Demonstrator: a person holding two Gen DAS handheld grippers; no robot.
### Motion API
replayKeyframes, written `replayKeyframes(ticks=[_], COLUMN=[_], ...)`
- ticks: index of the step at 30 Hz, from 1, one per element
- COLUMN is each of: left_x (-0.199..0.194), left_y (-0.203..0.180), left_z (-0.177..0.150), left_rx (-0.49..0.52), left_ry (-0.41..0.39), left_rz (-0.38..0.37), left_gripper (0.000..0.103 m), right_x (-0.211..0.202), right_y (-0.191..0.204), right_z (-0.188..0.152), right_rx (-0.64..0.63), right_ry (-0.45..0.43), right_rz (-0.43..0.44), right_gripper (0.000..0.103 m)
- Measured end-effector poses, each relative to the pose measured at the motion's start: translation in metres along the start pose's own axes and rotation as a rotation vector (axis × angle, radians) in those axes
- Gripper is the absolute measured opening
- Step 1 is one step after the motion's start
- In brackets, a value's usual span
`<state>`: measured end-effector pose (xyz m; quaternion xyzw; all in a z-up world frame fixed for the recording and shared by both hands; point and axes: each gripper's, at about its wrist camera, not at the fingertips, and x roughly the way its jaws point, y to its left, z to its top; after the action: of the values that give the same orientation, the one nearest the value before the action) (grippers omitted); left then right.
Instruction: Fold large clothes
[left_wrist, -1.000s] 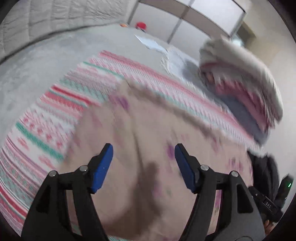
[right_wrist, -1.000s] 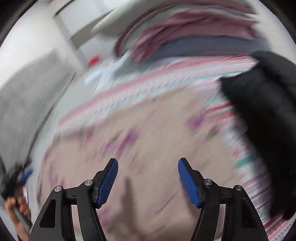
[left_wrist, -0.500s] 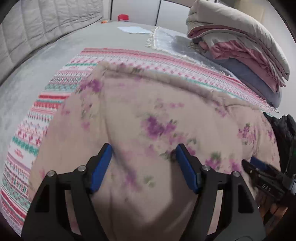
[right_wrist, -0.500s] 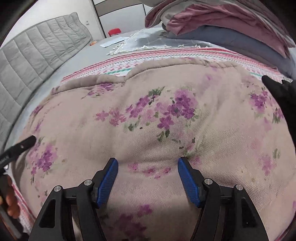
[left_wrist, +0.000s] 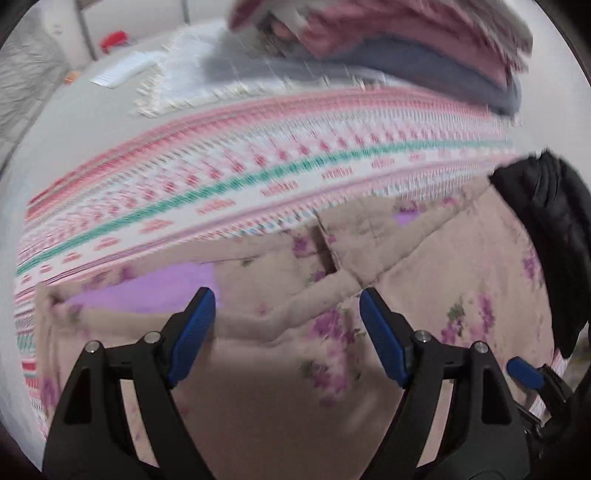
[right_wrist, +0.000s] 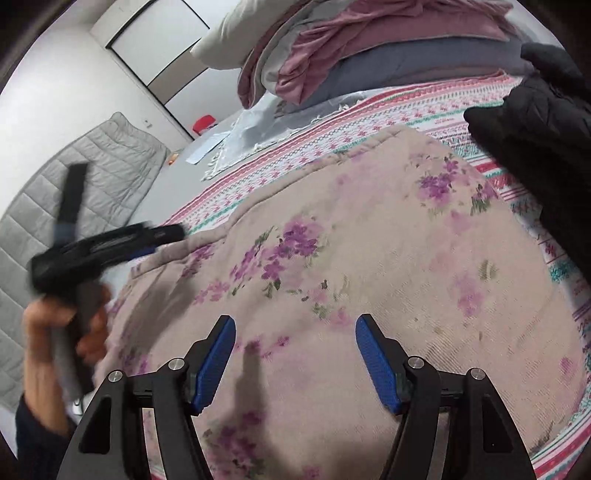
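Note:
A beige garment with purple flowers (right_wrist: 369, 258) lies spread on a pink and green patterned blanket (right_wrist: 295, 158). In the left wrist view its thick hem and a purple lining (left_wrist: 147, 291) show at the garment's edge (left_wrist: 314, 295). My left gripper (left_wrist: 288, 332) is open and empty just above that edge; it also shows blurred in the right wrist view (right_wrist: 110, 243), at the garment's left side. My right gripper (right_wrist: 295, 354) is open and empty over the middle of the garment.
A black padded jacket (right_wrist: 535, 147) lies at the garment's right edge, also in the left wrist view (left_wrist: 554, 240). A stack of folded pink, grey and white bedding (right_wrist: 369, 55) sits behind. A grey quilted wall (right_wrist: 92, 177) stands at left, a red object (right_wrist: 203, 123) far back.
My left gripper has swung down to the garment's near hem, where the purple lining now shows. My right gripper has shifted slightly over the garment. Both stay open.

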<state>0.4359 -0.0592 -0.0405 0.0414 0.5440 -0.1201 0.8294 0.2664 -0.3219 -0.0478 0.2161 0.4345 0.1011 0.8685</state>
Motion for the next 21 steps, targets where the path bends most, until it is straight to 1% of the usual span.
replayKeyframes(ticks=[1,3,5,6,7,8,9,10,11,14,16,19,21], left_x=[0.006,0.023,0.032,0.033,0.033,0.033,0.031,0.029,0.027,0.023,0.020,0.017,0.008], left_y=[-0.002,-0.009,-0.012,-0.011,-0.010,-0.009,-0.010,-0.012,-0.017,-0.025,-0.026,-0.026,-0.026], left_z=[0.001,0.000,-0.004,-0.007,-0.008,-0.009,-0.010,-0.012,-0.013,-0.015,-0.014,-0.009,-0.005], left_rx=[0.014,0.062,0.077,0.064,0.054,0.043,0.044,0.056,0.081,0.115,0.117,0.085,0.048], left_ry=[0.027,0.085,0.106,0.095,0.085,0.085,0.074,0.064,0.053,0.036,0.019,-0.013,-0.059], left_rz=[-0.009,-0.001,-0.005,-0.024,-0.045,-0.059,-0.065,-0.061,-0.046,0.001,0.025,0.060,0.096], left_gripper=[0.081,0.081,0.079,0.072,0.051,0.037,0.034,0.023,0.015,0.012,0.010,0.008,0.008], right_x=[-0.002,-0.003,-0.004,-0.004,-0.003,-0.002,-0.003,-0.003,-0.003,-0.004,-0.004,-0.004,-0.005], right_y=[0.000,0.001,-0.001,-0.001,-0.002,-0.003,-0.004,-0.006,-0.007,-0.008,-0.008,-0.009,-0.010], right_z=[0.000,0.000,-0.001,-0.001,-0.001,-0.001,-0.001,-0.001,-0.002,-0.003,-0.003,-0.003,-0.003], right_rx=[-0.003,-0.001,0.003,0.006,0.010,0.015,0.021,0.025,0.028,0.027,0.025,0.030,0.032], right_ry=[0.001,0.008,0.019,0.023,0.025,0.031,0.032,0.031,0.031,0.031,0.030,0.030,0.029], right_rz=[0.000,0.002,0.011,0.015,0.016,0.019,0.022,0.023,0.024,0.022,0.020,0.023,0.025], right_gripper=[0.069,0.069,0.069,0.069,0.069,0.069,0.069,0.069,0.069,0.069,0.069,0.069,0.069])
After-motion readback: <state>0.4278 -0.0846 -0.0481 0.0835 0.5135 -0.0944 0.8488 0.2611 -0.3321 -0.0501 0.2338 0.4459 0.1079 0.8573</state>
